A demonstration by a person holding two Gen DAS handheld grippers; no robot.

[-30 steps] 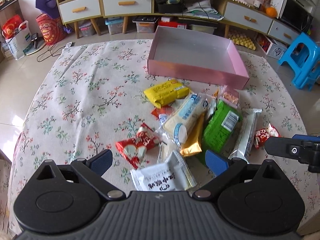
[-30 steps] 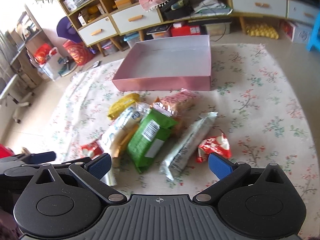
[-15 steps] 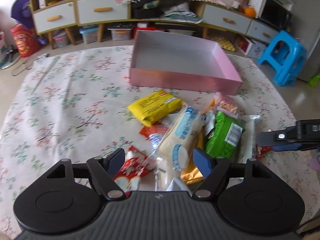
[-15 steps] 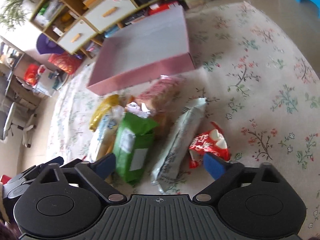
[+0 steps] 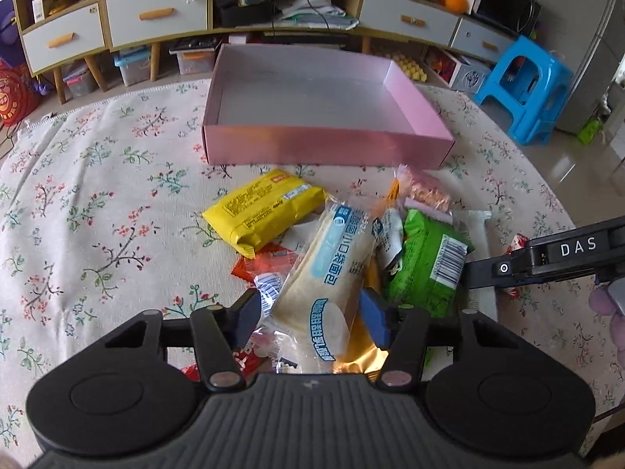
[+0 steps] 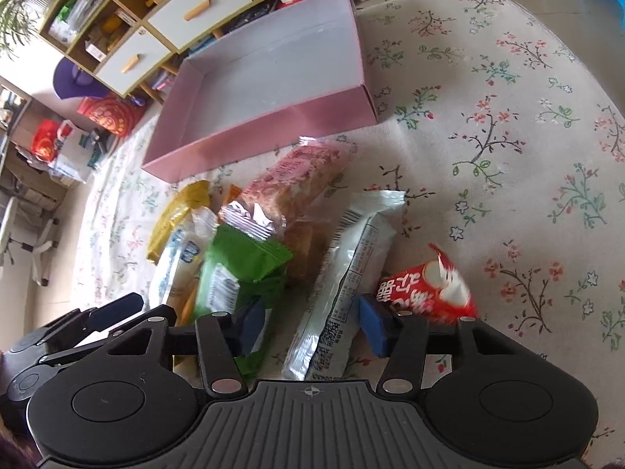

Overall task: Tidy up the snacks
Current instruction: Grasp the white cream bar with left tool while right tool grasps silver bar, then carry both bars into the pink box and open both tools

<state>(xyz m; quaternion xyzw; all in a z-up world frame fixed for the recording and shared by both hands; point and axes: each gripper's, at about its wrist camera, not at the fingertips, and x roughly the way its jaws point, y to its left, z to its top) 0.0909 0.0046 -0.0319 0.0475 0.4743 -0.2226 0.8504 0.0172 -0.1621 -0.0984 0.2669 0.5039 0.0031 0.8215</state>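
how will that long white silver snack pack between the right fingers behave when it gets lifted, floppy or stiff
The long white pack is probably fairly light and semi-stiff: it lies straight, propped over its neighbours without sagging. Its glossy foil wrapper looks slippery, so it may slide in the right gripper. The fingers flank it near one end, so the far end may droop.

Home living room: drawer sideboard [image 5: 156,19], microwave [image 5: 504,8], plastic stool [image 5: 523,90].
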